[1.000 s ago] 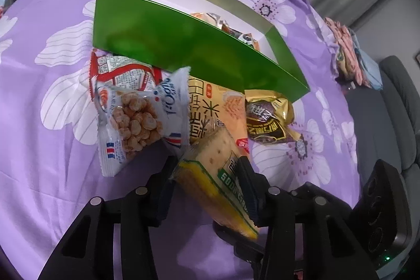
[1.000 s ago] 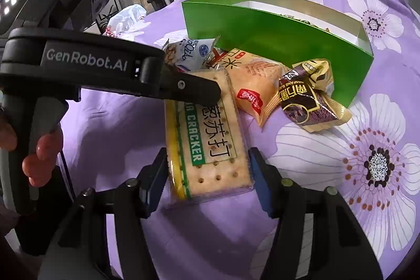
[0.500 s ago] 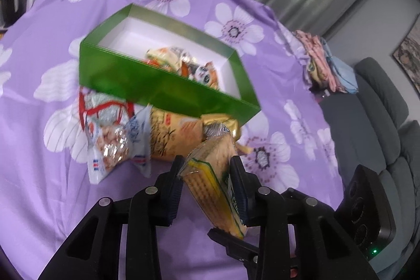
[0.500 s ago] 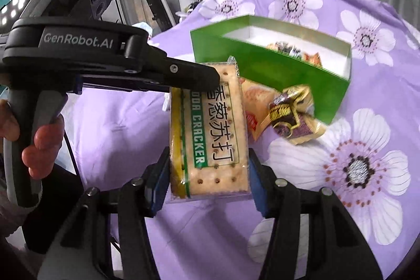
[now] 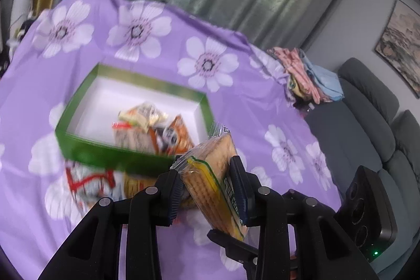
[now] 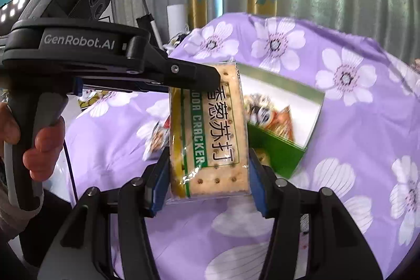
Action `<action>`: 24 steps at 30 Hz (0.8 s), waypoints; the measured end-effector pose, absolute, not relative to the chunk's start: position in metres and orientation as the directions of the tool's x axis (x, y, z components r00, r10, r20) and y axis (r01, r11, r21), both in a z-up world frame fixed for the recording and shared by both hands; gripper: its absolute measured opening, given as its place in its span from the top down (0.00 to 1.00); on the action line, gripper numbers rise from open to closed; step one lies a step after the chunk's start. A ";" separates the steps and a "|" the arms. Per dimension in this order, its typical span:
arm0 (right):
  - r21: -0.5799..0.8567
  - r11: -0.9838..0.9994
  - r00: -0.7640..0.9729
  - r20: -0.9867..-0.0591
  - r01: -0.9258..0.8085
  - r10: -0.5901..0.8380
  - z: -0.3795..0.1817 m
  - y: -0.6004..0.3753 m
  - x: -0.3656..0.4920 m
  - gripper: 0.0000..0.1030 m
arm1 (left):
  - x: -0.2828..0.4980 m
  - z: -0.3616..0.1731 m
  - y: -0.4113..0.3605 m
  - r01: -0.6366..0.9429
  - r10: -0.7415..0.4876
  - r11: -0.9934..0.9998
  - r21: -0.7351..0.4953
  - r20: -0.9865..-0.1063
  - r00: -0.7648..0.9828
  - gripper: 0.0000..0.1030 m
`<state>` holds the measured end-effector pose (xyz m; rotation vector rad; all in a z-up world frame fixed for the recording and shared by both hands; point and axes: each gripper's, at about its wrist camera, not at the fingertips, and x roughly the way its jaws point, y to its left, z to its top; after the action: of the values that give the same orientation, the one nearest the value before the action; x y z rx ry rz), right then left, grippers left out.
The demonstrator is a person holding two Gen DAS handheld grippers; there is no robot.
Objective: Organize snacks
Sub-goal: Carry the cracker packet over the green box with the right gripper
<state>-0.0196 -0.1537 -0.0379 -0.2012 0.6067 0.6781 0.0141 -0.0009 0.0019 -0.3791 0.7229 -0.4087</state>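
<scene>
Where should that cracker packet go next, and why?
Probably forward, over the green box. Both hand-held grippers, left and right, clamp the soda cracker packet above the purple cloth, and the box already holds snacks.

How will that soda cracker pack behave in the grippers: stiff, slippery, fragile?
Soda cracker pack probably stays stiff: it spans right gripper and left gripper without sagging. Its glossy wrapper may slip. The crackers could crack if squeezed.
</scene>
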 end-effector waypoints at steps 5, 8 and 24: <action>-0.014 0.776 0.644 -0.566 -0.631 0.514 -0.025 -0.152 0.000 0.48 | 0.035 0.018 -0.003 0.250 -0.489 0.851 -0.462 -0.522 0.698 0.66; -0.031 0.778 0.655 -0.561 -0.628 0.506 -0.019 -0.150 0.014 0.48 | 0.047 0.024 -0.003 0.258 -0.488 0.851 -0.457 -0.508 0.710 0.66; -0.095 0.771 0.661 -0.586 -0.630 0.468 -0.015 -0.135 0.069 0.48 | 0.098 0.022 0.012 0.231 -0.484 0.838 -0.494 -0.478 0.733 0.66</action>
<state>0.0687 -0.1348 -0.0146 -0.3028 0.5718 0.6318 0.0979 0.0121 0.0222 -0.4236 0.6349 -0.4065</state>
